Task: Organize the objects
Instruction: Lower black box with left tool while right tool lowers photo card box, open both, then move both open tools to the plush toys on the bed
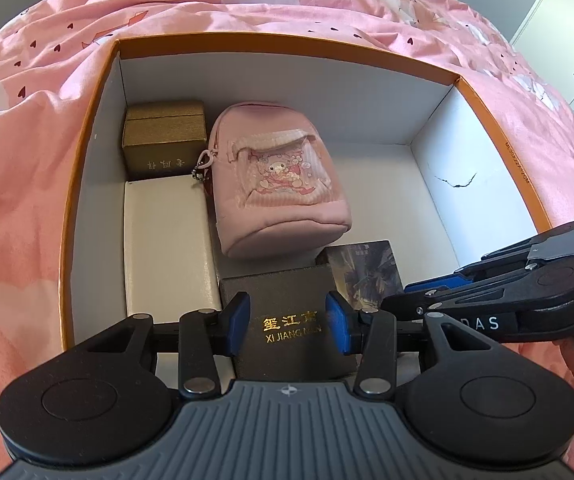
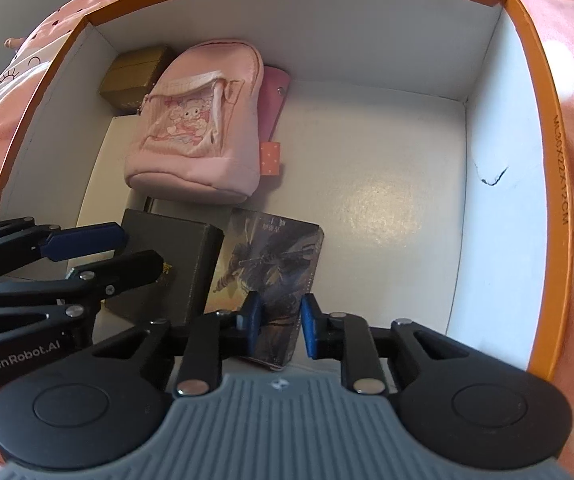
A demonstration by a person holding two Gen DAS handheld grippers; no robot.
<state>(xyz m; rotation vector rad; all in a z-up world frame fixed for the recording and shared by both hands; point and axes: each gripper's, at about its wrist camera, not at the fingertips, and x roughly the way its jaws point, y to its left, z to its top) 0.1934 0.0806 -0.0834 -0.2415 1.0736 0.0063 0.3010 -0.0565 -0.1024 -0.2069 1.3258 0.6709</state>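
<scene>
An orange cardboard box [image 1: 287, 42] [image 2: 543, 160] with white insides lies on a pink bedsheet. Inside it, a dark box with gold letters [image 1: 287, 300] [image 2: 183, 264] stands at the near side, and my left gripper [image 1: 288, 322] [image 2: 135, 250] is shut on its two sides. An illustrated card [image 1: 367, 272] [image 2: 275, 256] leans against that box's right side. My right gripper [image 2: 281, 320] [image 1: 397, 296] hangs over the card's lower part, jaws drawn close together; I see nothing pinched between them.
A gold box [image 1: 163, 136] sits in the far left corner, with a cream box [image 1: 167, 240] in front of it. A pink pouch [image 1: 279, 176] [image 2: 199, 120] lies beside them, a pink wallet [image 2: 273, 100] behind it. The right wall has a tear [image 2: 491, 178].
</scene>
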